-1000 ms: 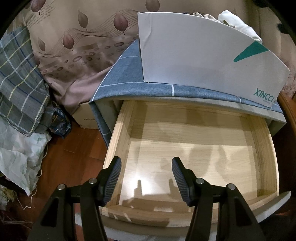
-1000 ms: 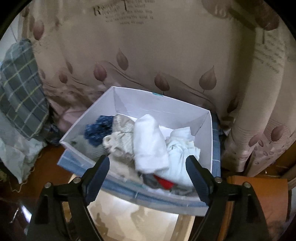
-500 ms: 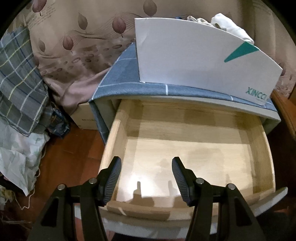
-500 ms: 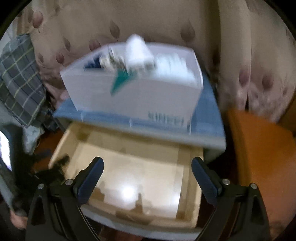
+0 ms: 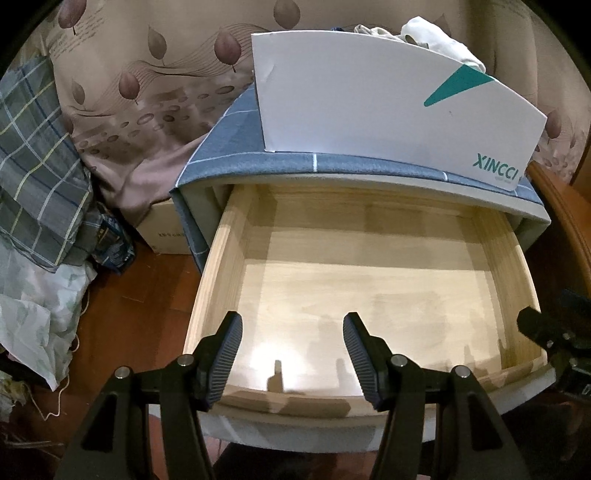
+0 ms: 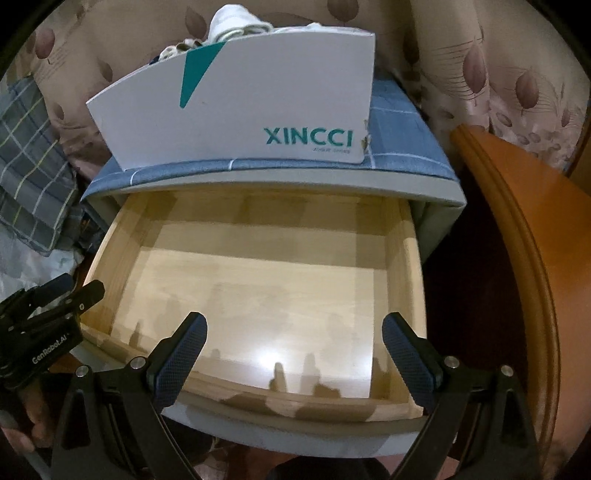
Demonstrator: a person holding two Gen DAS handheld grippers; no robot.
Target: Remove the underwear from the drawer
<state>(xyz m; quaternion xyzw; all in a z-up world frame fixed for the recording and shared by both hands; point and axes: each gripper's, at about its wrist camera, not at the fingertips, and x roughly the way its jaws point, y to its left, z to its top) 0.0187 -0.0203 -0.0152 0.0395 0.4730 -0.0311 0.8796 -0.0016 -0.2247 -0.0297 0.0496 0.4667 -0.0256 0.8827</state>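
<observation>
Drawer (image 6: pixel 258 295) pulled out, centre frame; wood floor bare, no underwear visible inside. Clothing (image 6: pixel 236 22) heaped in white box (image 6: pixel 236 110) on cabinet top, upper frame. My left gripper (image 5: pixel 291 354) released, empty. My right gripper (image 6: pixel 293 350) released, empty. Judgement: removal looks finished; before withdrawing, check shadowed back corners under cabinet lip.

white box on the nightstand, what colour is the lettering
Teal, on the white box; clearest in the right wrist view.

Pale wood drawer (image 5: pixel 369 280), white-teal box (image 5: pixel 369 107)
</observation>
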